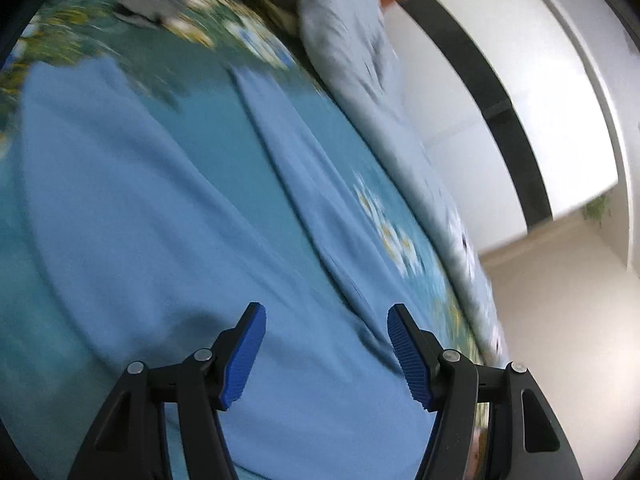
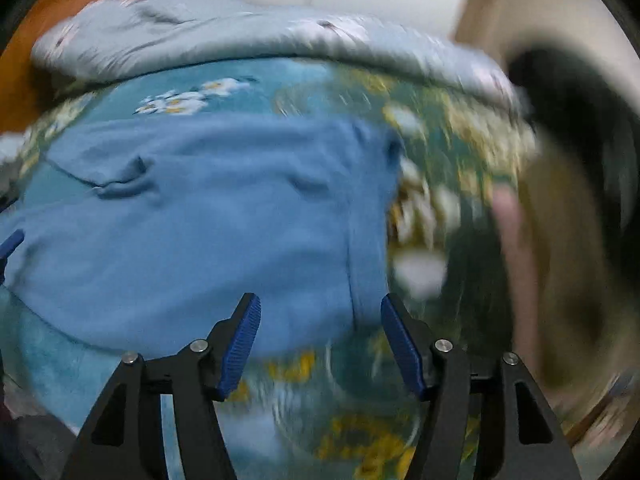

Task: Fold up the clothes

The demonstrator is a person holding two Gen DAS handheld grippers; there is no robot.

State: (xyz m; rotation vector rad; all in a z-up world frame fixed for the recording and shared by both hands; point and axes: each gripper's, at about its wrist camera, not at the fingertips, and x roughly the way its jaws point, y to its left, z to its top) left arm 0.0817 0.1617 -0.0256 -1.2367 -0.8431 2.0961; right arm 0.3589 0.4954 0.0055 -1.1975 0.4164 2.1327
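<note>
A light blue garment (image 1: pixel 152 208) lies spread on a teal floral bedsheet (image 1: pixel 248 40); a long sleeve or edge (image 1: pixel 304 184) runs diagonally beside it. My left gripper (image 1: pixel 326 354) is open and empty just above the garment. In the right wrist view the same garment (image 2: pixel 208 220) lies rumpled across the bed. My right gripper (image 2: pixel 320 344) is open and empty over the garment's near right edge. A blue pad of the left gripper's finger (image 2: pixel 10 246) shows at the far left edge. Both views are motion-blurred.
A pale blue-grey quilt (image 1: pixel 360 80) is bunched along the far side of the bed, also in the right wrist view (image 2: pixel 240 36). An orange wooden headboard (image 2: pixel 60 12) stands at the left. White wall and beige floor (image 1: pixel 560 320) lie beyond the bed.
</note>
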